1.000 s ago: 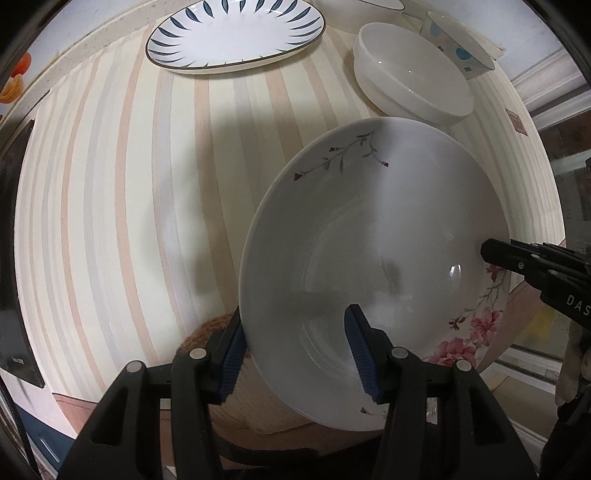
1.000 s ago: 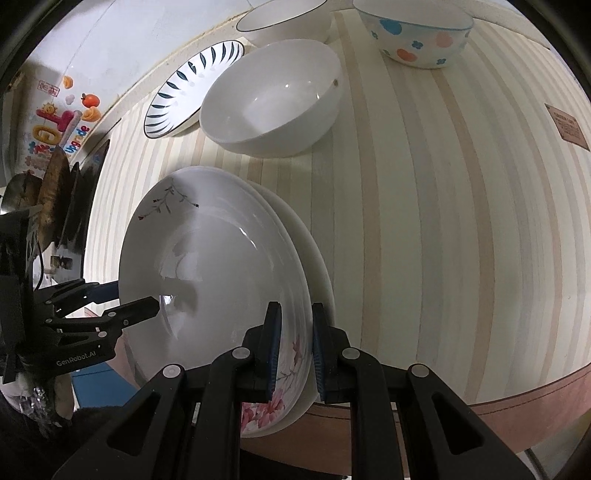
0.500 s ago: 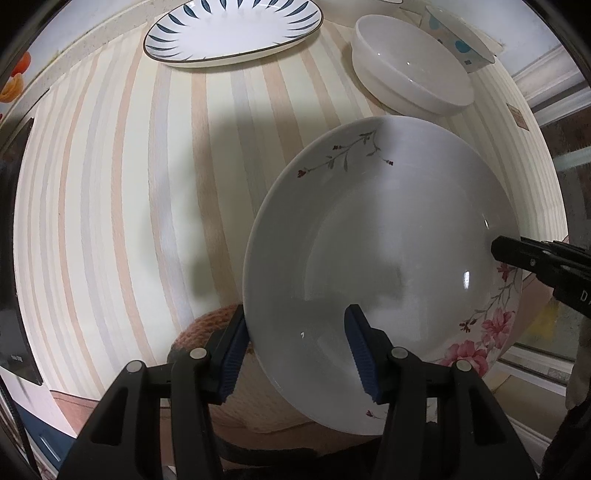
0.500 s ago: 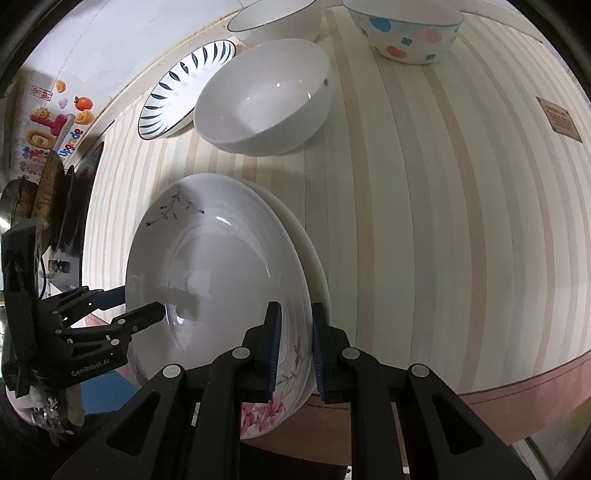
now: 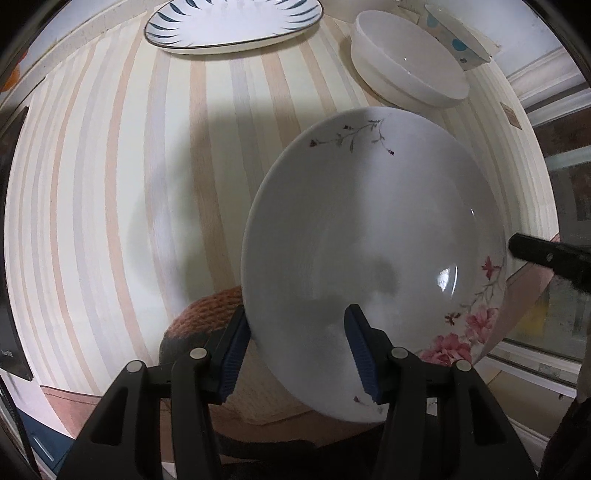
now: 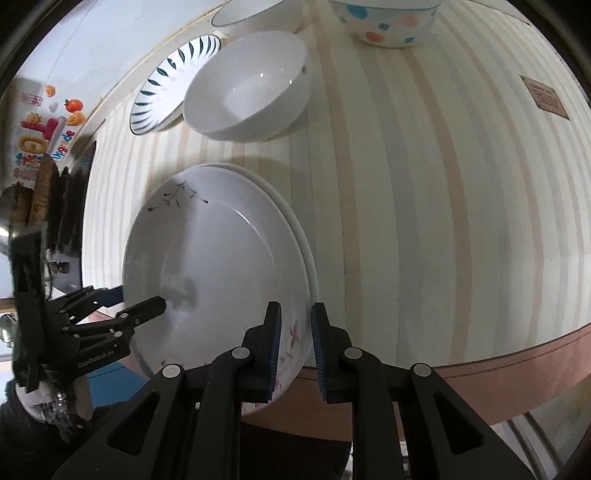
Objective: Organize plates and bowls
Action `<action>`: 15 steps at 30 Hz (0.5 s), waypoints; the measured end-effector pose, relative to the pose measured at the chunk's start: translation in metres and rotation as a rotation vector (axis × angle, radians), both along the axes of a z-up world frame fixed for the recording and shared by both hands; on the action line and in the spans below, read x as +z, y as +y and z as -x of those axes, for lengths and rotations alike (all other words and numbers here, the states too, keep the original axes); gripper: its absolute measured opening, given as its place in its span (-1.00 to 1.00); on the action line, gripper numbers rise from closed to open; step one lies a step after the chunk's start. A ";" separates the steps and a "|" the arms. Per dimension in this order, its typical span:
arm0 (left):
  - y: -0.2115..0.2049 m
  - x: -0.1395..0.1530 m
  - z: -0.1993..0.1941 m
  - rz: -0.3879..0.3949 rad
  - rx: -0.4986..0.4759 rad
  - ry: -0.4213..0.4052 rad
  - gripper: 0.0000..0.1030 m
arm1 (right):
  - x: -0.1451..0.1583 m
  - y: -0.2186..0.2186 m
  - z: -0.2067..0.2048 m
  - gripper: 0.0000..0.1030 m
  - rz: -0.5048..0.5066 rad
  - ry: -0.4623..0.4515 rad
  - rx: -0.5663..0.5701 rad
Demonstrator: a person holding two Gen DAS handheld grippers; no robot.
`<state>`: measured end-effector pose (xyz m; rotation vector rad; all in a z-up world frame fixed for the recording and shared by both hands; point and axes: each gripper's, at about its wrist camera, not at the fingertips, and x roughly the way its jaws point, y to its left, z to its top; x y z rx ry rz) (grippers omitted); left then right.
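At the table's [image 6: 424, 184] near edge, the floral plate [image 5: 369, 240] is sitting on a plain plate [image 6: 295, 225] w/ the right gripper [image 6: 295, 347] now opening off its rim & the left gripper [image 5: 295, 354] straddling it wide, so stacking looks done.

We see our left gripper [image 5: 297, 350] at the bottom centre, its blue pads straddling the near rim of a white floral-edged ceramic plate [image 5: 373, 258]. At upper right sits a plain white bowl [image 5: 406, 81]; at top centre, a blue-leaf-patterned oval plate [image 5: 232, 24] on the striped tabletop [image 5: 110, 184].
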<state>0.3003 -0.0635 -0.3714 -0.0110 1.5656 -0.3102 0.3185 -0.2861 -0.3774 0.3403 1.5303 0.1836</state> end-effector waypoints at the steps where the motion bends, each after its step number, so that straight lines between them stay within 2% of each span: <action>1: 0.005 0.005 0.000 0.010 0.010 -0.005 -0.04 | 0.004 -0.003 -0.001 -0.61 -0.009 -0.002 -0.011; 4: 0.022 0.026 -0.002 0.039 0.043 -0.042 -0.04 | 0.024 -0.005 -0.009 -0.61 -0.024 -0.034 -0.036; 7: 0.047 0.055 -0.025 0.078 0.116 -0.097 -0.03 | 0.052 0.001 -0.029 -0.58 -0.067 -0.096 -0.047; 9: 0.062 0.069 -0.050 0.107 0.159 -0.128 -0.03 | 0.072 0.014 -0.056 -0.27 -0.103 -0.150 -0.040; 10: 0.071 0.075 -0.068 0.111 0.183 -0.148 -0.03 | 0.079 0.022 -0.073 -0.21 -0.124 -0.170 -0.037; 12: 0.084 0.081 -0.104 0.098 0.223 -0.188 -0.03 | 0.085 0.036 -0.105 -0.18 -0.134 -0.196 -0.028; 15: 0.100 0.075 -0.144 0.079 0.256 -0.206 -0.03 | 0.077 0.058 -0.158 -0.18 -0.102 -0.191 -0.028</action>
